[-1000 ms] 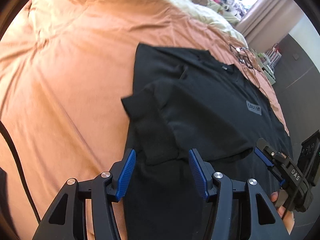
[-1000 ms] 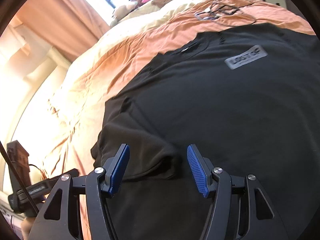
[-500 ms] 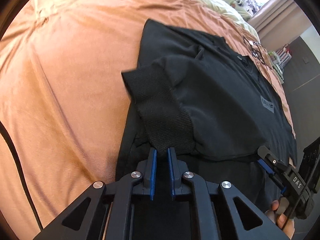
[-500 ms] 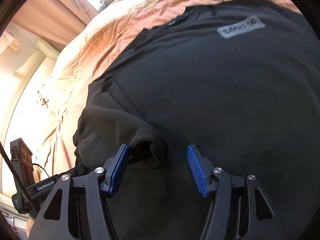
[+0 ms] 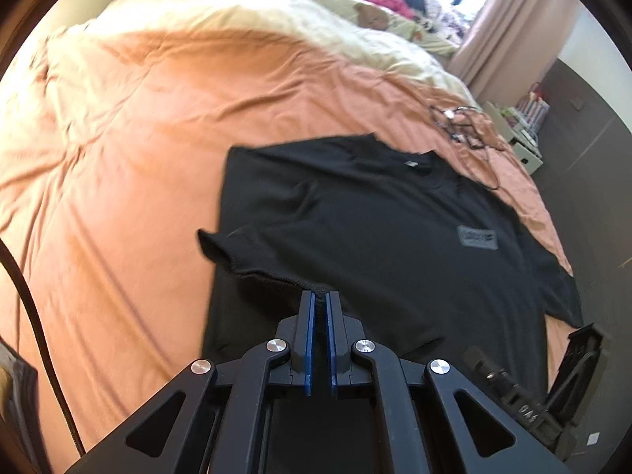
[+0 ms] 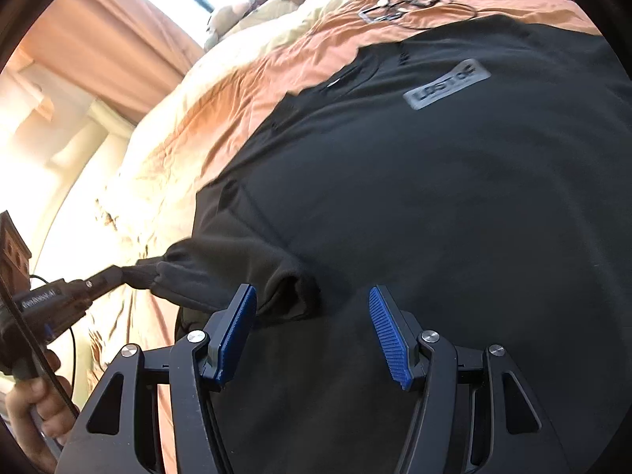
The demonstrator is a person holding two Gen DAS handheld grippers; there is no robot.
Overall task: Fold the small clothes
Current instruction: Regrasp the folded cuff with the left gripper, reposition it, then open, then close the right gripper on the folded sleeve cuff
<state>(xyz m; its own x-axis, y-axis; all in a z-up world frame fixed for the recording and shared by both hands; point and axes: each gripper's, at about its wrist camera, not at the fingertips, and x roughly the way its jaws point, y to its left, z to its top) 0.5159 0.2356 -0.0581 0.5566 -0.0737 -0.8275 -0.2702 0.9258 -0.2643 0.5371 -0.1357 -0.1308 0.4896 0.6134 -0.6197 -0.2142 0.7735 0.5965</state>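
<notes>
A black T-shirt [image 5: 375, 237] with a grey chest patch [image 5: 477, 236] lies spread on the orange bed cover [image 5: 118, 158]. My left gripper [image 5: 320, 296] is shut on the hem of the shirt's sleeve [image 5: 252, 268] and holds it lifted off the bed. In the right wrist view the left gripper [image 6: 116, 274] pulls that sleeve [image 6: 221, 264] out to the left. My right gripper [image 6: 312, 316] hovers open just over the shirt [image 6: 454, 217]. A bunched fold of the sleeve lies between its fingers, and neither pad presses on it.
A tangle of black cable [image 5: 466, 126] lies on the cover beyond the collar. Pillows and soft toys [image 5: 367, 15] pile up at the head of the bed. Dark floor [image 5: 592, 205] and a low shelf [image 5: 525, 126] lie off the bed's right edge. A hand [image 6: 31, 407] holds the left gripper.
The left gripper closed on the sleeve's ribbed hem, then rose and drew back with it, so the sleeve now hangs stretched. The right gripper stayed open and slid a little across the shirt.
</notes>
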